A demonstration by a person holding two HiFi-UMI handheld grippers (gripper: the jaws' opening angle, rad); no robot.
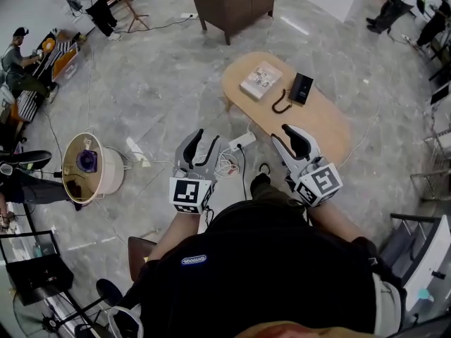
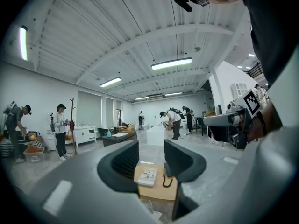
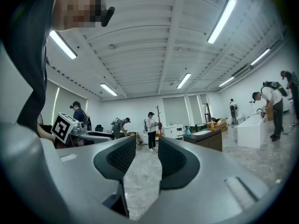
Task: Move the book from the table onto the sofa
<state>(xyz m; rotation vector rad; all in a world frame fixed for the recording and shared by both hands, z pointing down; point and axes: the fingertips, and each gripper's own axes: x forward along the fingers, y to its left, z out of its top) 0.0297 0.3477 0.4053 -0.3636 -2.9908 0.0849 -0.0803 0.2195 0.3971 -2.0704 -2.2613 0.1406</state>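
Observation:
The book (image 1: 261,80), pale with a picture cover, lies flat on the far end of the oval wooden table (image 1: 324,129). In the left gripper view the book (image 2: 148,176) shows through the gap between the jaws, well ahead on the table (image 2: 159,192). My left gripper (image 1: 203,141) hangs open over the floor, short of the table's near-left edge. My right gripper (image 1: 283,135) is open above the table's near edge and holds nothing. In their own views, the left gripper (image 2: 152,160) and right gripper (image 3: 147,160) both show empty gaps.
A black flat case (image 1: 301,88) and a curled black cable (image 1: 282,105) lie beside the book. A white power strip (image 1: 242,141) with cords sits on the floor below the table. A round cream bin (image 1: 88,167) stands left, a dark cabinet (image 1: 232,2) behind. People work at the room's edges.

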